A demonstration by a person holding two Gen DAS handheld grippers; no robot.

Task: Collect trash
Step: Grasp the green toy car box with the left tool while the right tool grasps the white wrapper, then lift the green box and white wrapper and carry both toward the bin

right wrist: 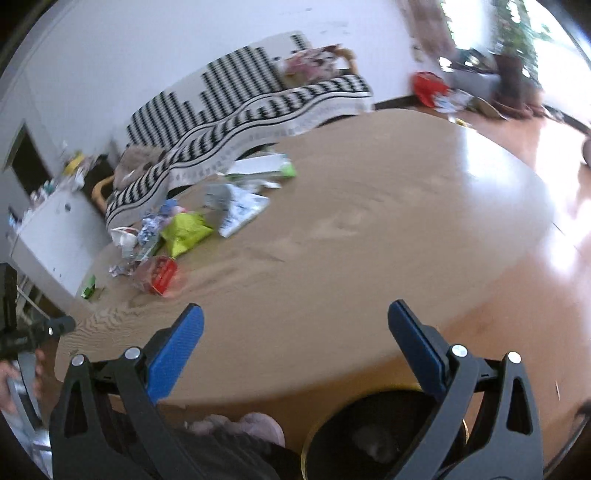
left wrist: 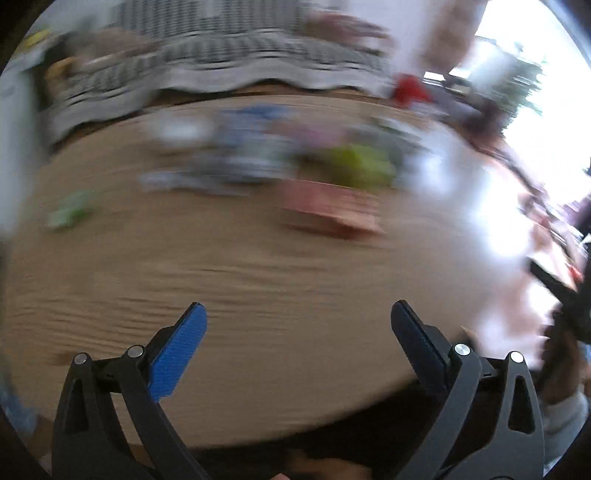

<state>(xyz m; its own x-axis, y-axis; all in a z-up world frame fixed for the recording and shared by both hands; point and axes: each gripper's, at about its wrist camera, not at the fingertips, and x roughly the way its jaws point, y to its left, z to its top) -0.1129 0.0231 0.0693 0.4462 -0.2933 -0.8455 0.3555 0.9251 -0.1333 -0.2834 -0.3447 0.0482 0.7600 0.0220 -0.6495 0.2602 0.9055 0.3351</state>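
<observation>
Oval wooden table (right wrist: 369, 229) bearing, near its far-left edge, yellow-green bag (right wrist: 184, 230), red packet (right wrist: 162, 275), white wrappers (right wrist: 240, 210), green scrap (right wrist: 88, 287).

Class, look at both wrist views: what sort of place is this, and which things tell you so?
Probably a home living room: a black-and-white patterned sofa behind a wooden table strewn with wrappers such as a yellow-green bag, plus a sunlit window.

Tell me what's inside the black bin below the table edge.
The black bin sits below the wooden table, between the open right gripper's fingers. Its inside looks dark, with only a vague grey shape. The gripper frame covers part of its rim.
</observation>
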